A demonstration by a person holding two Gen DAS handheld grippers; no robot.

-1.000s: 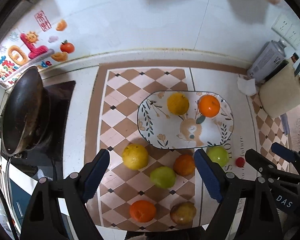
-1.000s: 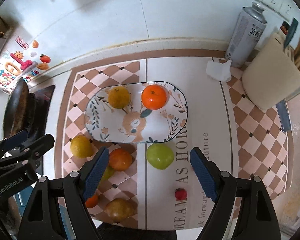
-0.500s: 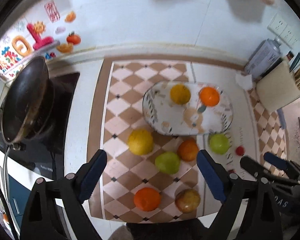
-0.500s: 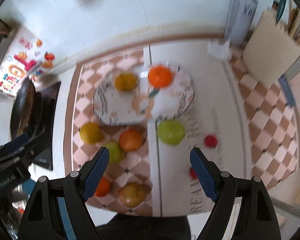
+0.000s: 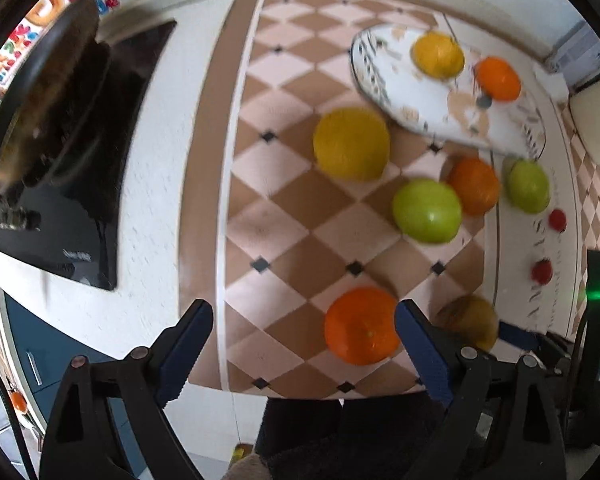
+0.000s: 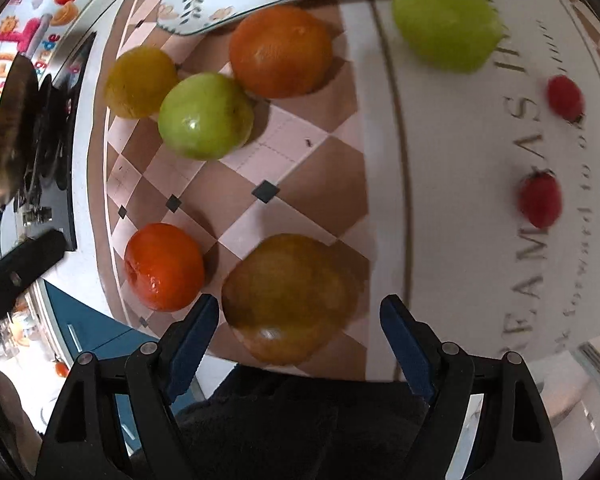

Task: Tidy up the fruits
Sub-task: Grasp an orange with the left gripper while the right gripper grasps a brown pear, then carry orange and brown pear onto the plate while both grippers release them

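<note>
Both grippers spread wide, holding nothing. Left gripper (image 5: 302, 338) low over the mat (image 5: 284, 184), orange (image 5: 360, 326) just inside its right finger, not clamped. Right gripper (image 6: 300, 330) hangs over a brownish pear (image 6: 290, 296) sitting between its fingers, contact unclear. Plate (image 5: 384, 80) at the mat's far side holds a yellow fruit (image 5: 438, 55) and a tangerine (image 5: 497, 79). Near the plate's front edge: lemon (image 5: 351, 144), green apple (image 5: 427, 211), another orange (image 5: 474, 186), second apple (image 5: 528, 186). Two small red fruits (image 6: 540, 199) right of them.

Two citrus (image 5: 438, 56) on plate (image 5: 384, 76); brownish pear (image 6: 290, 298) on mat.
</note>
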